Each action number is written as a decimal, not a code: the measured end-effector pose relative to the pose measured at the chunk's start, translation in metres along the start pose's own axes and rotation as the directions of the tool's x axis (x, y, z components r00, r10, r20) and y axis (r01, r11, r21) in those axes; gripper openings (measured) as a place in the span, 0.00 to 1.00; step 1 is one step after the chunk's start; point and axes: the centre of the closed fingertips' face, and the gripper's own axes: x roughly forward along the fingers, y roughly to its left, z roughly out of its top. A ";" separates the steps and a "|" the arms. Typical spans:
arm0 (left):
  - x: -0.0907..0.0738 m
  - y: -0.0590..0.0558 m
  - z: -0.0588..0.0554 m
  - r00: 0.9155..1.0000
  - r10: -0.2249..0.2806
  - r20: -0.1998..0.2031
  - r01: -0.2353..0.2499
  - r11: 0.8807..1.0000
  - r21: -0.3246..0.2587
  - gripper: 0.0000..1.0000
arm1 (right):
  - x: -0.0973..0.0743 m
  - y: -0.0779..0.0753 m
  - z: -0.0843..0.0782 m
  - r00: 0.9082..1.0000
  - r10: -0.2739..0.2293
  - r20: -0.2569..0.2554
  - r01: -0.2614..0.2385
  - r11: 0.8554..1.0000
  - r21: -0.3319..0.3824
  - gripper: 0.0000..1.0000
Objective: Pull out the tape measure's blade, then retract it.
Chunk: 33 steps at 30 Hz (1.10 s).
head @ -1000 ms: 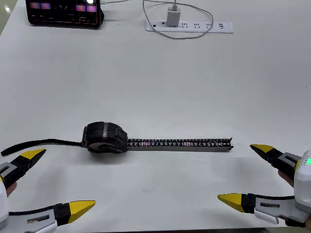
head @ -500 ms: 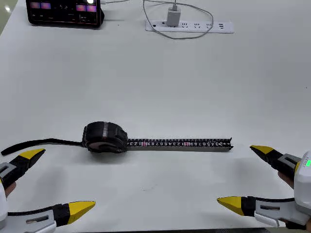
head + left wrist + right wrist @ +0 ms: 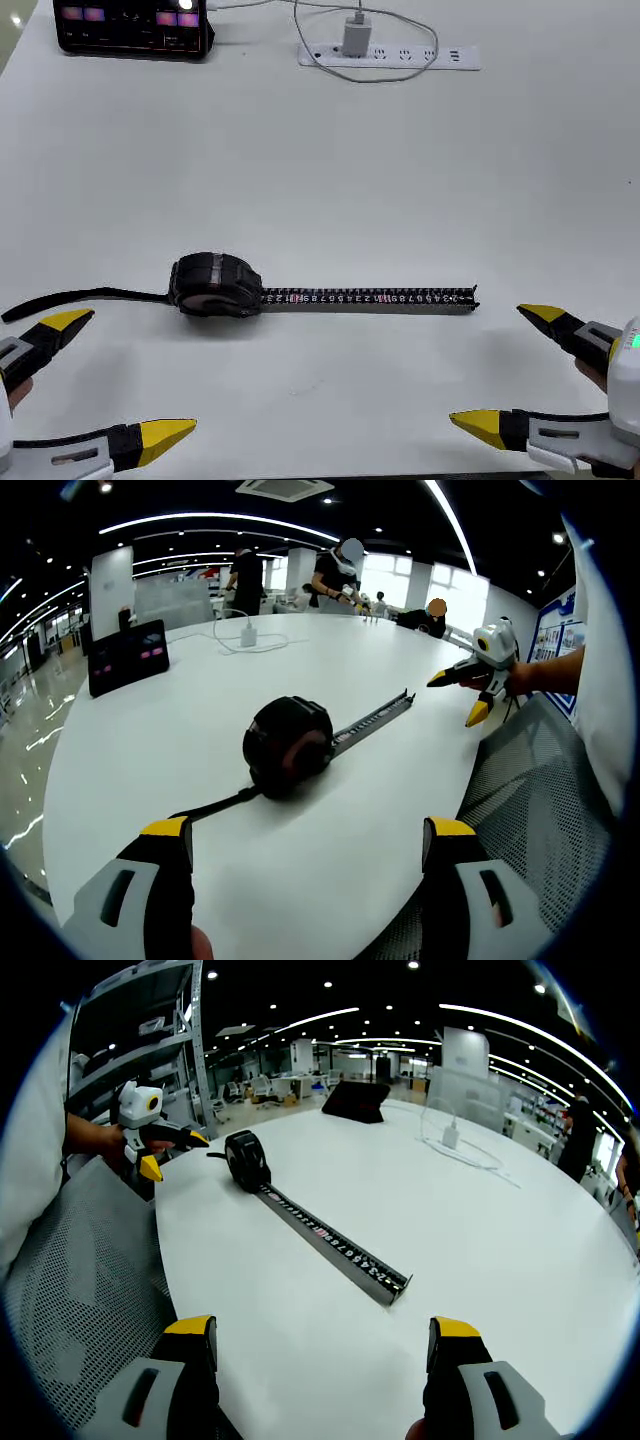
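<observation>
The blade (image 3: 370, 297) carries pale numerals on black, runs of 1 to 9 with red marks at intervals, legible in the head view and the right gripper view. The round face on the tape measure's case (image 3: 214, 285) is too blurred to read.

The left gripper (image 3: 140, 370) is spread wide and holds nothing. The case lies ahead of it, between the lines of its two yellow-tipped jaws and apart from both. A black wrist strap (image 3: 70, 298) trails from the case back toward one of those jaws. From the case the blade runs away from this gripper, out toward the right gripper (image 3: 487, 363) — also wide apart and empty.

The blade's hooked end (image 3: 395, 1285) lies just ahead of the right gripper, between its jaws' lines and not touching. The case is at the far end from it. Everything rests flat on the white table (image 3: 320, 180).

Beyond both grippers, well apart, sit a dark tablet (image 3: 133, 25) with a lit screen and a white power strip (image 3: 390, 54) with a charger (image 3: 357, 35) plugged in.
</observation>
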 end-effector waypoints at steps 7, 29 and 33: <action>-0.001 0.000 0.000 1.000 -0.001 0.000 0.001 1.000 0.001 0.93 | 0.000 0.001 0.001 1.000 0.002 0.000 -0.002 1.000 0.002 0.86; -0.002 0.001 0.000 1.000 -0.003 -0.001 0.003 1.000 0.003 0.92 | 0.000 0.001 0.004 1.000 0.007 0.001 -0.007 1.000 -0.003 0.85; -0.002 0.001 0.001 1.000 -0.003 0.001 0.003 1.000 0.004 0.92 | 0.000 0.001 0.004 1.000 0.008 0.001 -0.008 1.000 -0.004 0.85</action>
